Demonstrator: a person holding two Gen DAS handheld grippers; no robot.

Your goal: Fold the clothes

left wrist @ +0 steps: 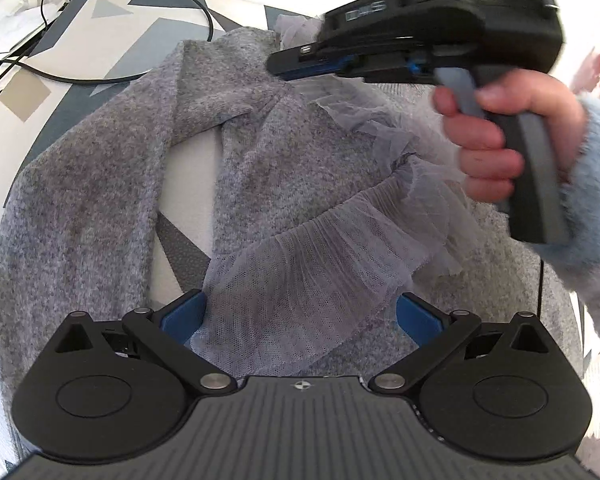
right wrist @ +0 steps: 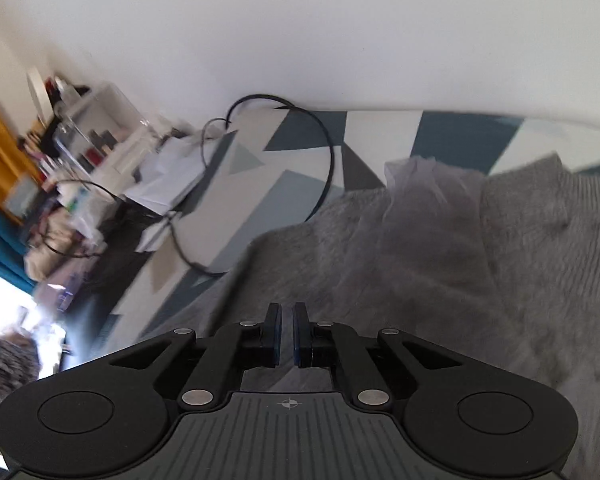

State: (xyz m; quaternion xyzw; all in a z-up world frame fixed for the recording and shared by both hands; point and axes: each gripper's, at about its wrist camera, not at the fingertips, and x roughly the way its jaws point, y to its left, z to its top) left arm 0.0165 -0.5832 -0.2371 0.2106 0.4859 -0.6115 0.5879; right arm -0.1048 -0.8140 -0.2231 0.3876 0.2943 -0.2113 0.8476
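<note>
Your left tongs [left wrist: 300,316] stand wide apart, and the grey sweater [left wrist: 100,200] lies spread just ahead of them on the patterned cover [left wrist: 32,92], its pleated mesh ruffle [left wrist: 320,256] reaching in between the blue pads. Your right tongs [right wrist: 286,334] are drawn nearly together with only a thin gap showing; the view there is blurred, but nothing seems caught between them, and they hang over the far part of the knit. The sweater looks soft, limp and light, so it will sag and drag when lifted. The mesh is flimsy and could snag or tear; take hold of the thicker knit at a sleeve or hem, not the ruffle.
</note>
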